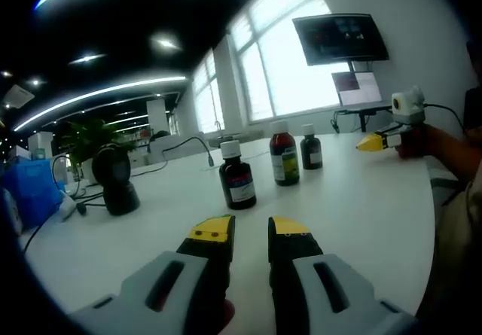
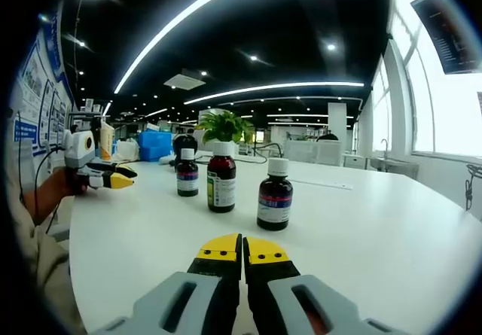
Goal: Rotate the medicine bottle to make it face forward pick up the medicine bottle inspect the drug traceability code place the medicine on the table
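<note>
Three dark medicine bottles stand in a row on the white table (image 1: 361, 207). The nearest bottle (image 1: 237, 175) has a white cap and a white label. Behind it stand a red-capped bottle (image 1: 284, 154) and a small white-capped one (image 1: 310, 147). My left gripper (image 1: 251, 229) is open and holds nothing, a short way in front of the nearest bottle. My right gripper (image 2: 242, 249) is shut on nothing, its yellow tips touching, facing the same row: bottle (image 2: 275, 194), tall bottle (image 2: 221, 177), small bottle (image 2: 187, 173). Each gripper shows in the other's view: right gripper (image 1: 374, 142), left gripper (image 2: 119, 177).
A black rounded device (image 1: 117, 181) with cables stands left of the bottles, beside a blue box (image 1: 30, 192) and a potted plant (image 1: 90, 135). A monitor (image 1: 340, 38) hangs by the windows. A person's hand (image 1: 422, 141) holds the right gripper near the table's edge.
</note>
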`<move>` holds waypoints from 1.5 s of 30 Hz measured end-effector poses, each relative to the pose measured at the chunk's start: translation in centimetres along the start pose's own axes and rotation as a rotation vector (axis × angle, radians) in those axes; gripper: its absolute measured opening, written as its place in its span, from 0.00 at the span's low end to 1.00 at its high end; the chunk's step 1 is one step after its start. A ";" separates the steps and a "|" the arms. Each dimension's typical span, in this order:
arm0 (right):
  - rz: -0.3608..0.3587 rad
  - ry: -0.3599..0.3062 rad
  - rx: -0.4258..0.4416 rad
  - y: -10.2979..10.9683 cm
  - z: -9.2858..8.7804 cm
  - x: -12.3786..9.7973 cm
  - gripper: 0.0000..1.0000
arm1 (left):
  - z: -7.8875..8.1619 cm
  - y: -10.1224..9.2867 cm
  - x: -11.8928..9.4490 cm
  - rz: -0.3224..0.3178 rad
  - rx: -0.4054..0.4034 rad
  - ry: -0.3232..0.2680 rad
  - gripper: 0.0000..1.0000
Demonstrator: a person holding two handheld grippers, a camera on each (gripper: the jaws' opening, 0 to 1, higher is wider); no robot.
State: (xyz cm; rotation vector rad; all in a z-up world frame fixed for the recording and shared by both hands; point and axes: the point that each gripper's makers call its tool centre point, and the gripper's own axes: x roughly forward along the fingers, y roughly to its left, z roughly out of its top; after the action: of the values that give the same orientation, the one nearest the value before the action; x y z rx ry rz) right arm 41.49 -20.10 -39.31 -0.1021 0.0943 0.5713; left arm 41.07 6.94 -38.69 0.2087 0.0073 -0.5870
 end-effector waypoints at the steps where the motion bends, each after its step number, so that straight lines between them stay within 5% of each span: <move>1: 0.001 0.001 -0.001 0.0 0.0 0.0 0.00 | 0.0 0.0 0.0 0.000 0.000 0.000 0.10; 15: 0.007 -0.030 -0.009 0.2 1.2 -0.1 0.01 | 0.0 0.1 0.1 0.003 0.002 0.003 0.10; 45: -0.087 -0.056 0.011 -4.4 7.3 3.1 0.13 | 0.1 -0.2 0.0 -0.005 0.008 0.001 0.10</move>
State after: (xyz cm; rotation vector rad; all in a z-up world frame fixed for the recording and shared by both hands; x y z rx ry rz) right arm 46.96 -21.21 -32.17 -0.0792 0.0383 0.4861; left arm 40.90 6.75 -38.66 0.2166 0.0063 -0.5922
